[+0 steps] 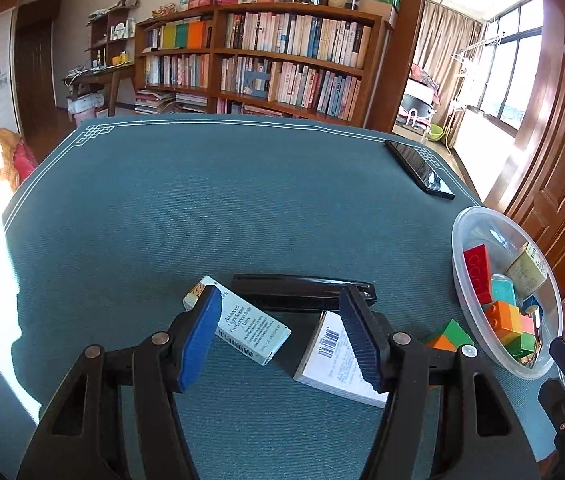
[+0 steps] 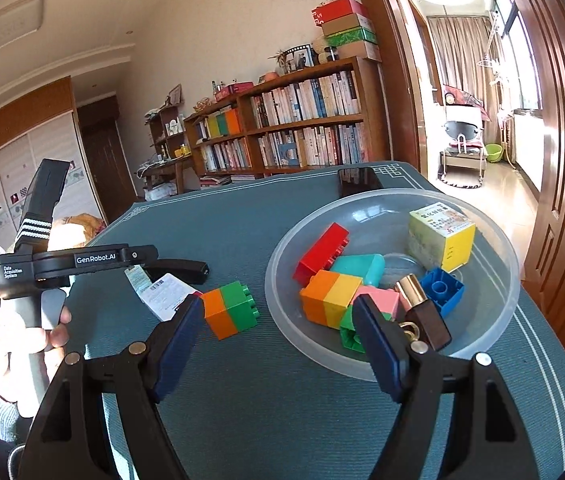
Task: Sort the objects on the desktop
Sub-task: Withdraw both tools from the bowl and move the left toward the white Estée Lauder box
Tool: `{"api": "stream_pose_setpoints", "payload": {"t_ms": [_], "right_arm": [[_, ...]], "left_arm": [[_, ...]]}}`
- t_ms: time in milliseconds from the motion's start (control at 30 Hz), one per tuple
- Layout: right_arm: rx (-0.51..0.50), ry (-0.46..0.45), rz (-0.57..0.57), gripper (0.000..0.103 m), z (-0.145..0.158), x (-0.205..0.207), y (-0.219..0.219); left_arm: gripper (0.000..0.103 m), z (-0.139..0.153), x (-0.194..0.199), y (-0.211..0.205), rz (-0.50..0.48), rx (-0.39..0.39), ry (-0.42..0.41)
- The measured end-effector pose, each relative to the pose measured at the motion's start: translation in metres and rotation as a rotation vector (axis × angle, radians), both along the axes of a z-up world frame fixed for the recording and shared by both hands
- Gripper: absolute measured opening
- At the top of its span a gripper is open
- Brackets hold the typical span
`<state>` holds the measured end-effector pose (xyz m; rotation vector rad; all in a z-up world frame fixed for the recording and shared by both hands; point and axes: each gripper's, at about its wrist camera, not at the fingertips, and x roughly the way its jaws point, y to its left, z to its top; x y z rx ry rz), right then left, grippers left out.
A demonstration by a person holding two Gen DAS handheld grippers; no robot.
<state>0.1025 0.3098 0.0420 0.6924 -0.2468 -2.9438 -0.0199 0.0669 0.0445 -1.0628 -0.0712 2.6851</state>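
Observation:
My left gripper point(image 1: 280, 306) is open and empty, low over the table. Between its fingers lie a pale blue-grey carton point(image 1: 242, 326), a white barcode box point(image 1: 334, 360) and, just beyond, a black stapler point(image 1: 302, 290). An orange-and-green brick point(image 2: 230, 308) sits on the mat left of the clear plastic bowl point(image 2: 494, 240). My right gripper point(image 2: 278, 312) is open and empty, with its left finger near that brick and its right finger over the bowl's near rim. The bowl holds several bricks, a yellow box point(image 2: 442, 236) and a small brown bottle point(image 2: 422, 312).
A black phone point(image 1: 418, 168) lies at the far right of the green table mat point(image 1: 202, 200). The bowl also shows at the right in the left wrist view point(image 1: 466, 236). The person's hand holds the left gripper's handle point(image 2: 38, 280). A bookshelf stands behind the table.

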Motion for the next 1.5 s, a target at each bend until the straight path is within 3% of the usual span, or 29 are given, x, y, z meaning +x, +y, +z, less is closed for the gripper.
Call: {"api": "stream_pose_setpoints", "payload": {"t_ms": [133, 267, 467, 733, 967, 1167, 1300, 1500], "right_arm": [[0.033, -0.025, 0.066, 0.081, -0.004, -0.003, -0.015], [-0.012, -0.063, 0.13, 0.081, -0.009, -0.008, -0.016], [-0.052, -0.09, 0.144, 0.081, -0.014, -0.01, -0.016], [-0.034, -0.099, 0.179, 0.081, -0.013, -0.009, -0.024], [-0.034, -0.104, 0.184, 0.082, -0.014, -0.01, -0.025], [-0.048, -0.11, 0.175, 0.082, -0.016, -0.01, -0.022], [-0.043, -0.113, 0.18, 0.082, -0.016, -0.011, -0.023], [-0.039, -0.125, 0.183, 0.082, -0.017, -0.012, -0.024]], "left_arm": [[0.065, -0.007, 0.001, -0.011, 0.019, 0.007, -0.02], [0.065, -0.014, 0.0, -0.017, 0.03, 0.01, -0.038], [0.065, -0.021, -0.004, -0.02, 0.035, 0.029, -0.066], [0.065, -0.029, -0.021, -0.025, 0.061, 0.071, -0.114], [0.078, -0.033, -0.016, -0.035, 0.068, 0.075, -0.119], [0.081, -0.032, -0.006, -0.05, 0.115, 0.037, -0.112], [0.081, -0.031, -0.001, -0.057, 0.177, -0.036, -0.081], [0.081, -0.032, -0.011, -0.057, 0.166, -0.023, -0.096]]}}
